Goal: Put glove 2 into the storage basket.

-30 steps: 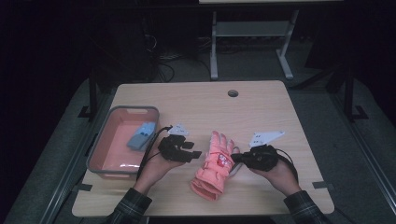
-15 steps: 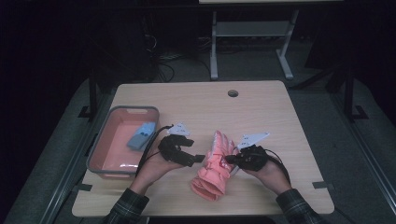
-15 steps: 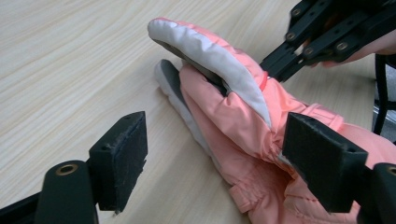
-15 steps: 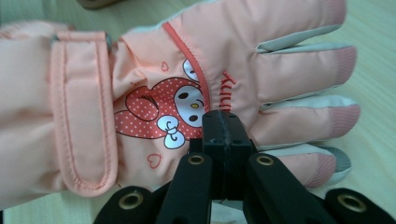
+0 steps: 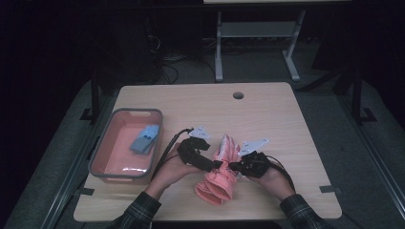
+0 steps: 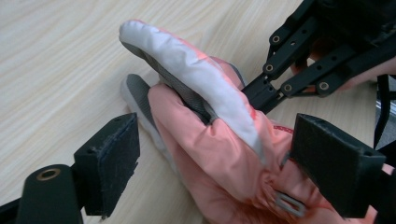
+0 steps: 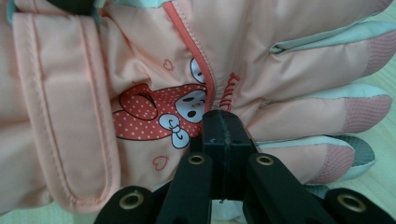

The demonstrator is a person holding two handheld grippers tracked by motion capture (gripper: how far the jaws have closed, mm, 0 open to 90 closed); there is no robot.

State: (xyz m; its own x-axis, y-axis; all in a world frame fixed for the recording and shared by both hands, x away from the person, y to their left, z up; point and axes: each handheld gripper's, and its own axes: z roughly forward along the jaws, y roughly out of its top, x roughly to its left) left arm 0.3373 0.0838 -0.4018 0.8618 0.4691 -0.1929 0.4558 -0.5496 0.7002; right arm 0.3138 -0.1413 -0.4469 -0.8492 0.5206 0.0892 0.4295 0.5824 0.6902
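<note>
The glove (image 5: 220,172) looked soft, padded and light; its cuff seemed the best hold. The right gripper (image 7: 223,135) pinched it, jaws pressed together; the left gripper (image 6: 210,172), having just been opening, straddled it spread.

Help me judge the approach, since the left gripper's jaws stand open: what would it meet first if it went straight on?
Most likely the pink glove, which already lies between the open jaws of the left gripper. Beyond it is the right gripper, shut at the glove's far side.
</note>
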